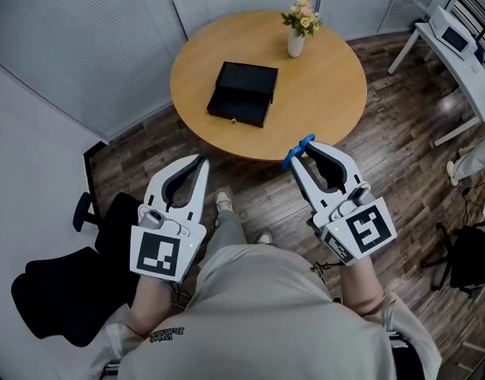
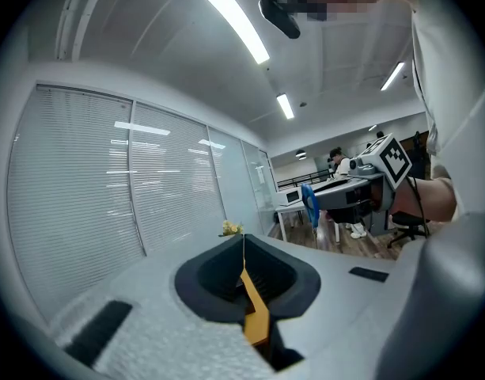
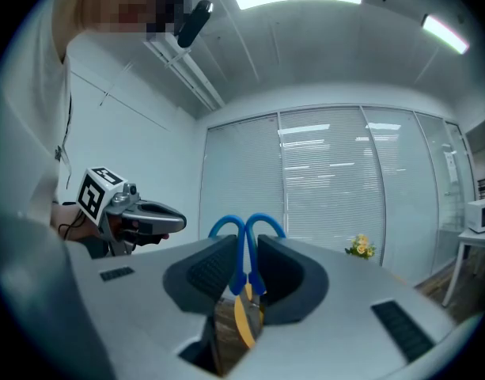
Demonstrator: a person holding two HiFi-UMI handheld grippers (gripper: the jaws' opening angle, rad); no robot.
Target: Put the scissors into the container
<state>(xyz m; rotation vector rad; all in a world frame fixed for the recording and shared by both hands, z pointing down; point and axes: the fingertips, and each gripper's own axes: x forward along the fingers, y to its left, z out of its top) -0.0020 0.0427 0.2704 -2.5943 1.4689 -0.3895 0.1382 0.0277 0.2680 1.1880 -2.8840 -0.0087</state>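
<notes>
Right gripper (image 1: pixel 297 158): I hold its jaws pinched on the blue-handled scissors (image 3: pixel 244 260), the loops poking out past the tips.
Left gripper (image 1: pixel 201 161): jaws pressed together, nothing between them.
Progress: the pickup looks done. The carry and release remain, because the scissors are short of the table's near edge.
Container (image 1: pixel 244 93): black box at 12 o'clock, mid-table and well apart from both grippers; it appears to be open toward me.
Room: bare round table (image 1: pixel 329 93) all around the box, with a flower vase (image 1: pixel 297 26) at 1 o'clock near the far rim. A black chair (image 1: pixel 60 291) sits at 8 o'clock and a white desk (image 1: pixel 456 46) at 2 o'clock, both off my path.
</notes>
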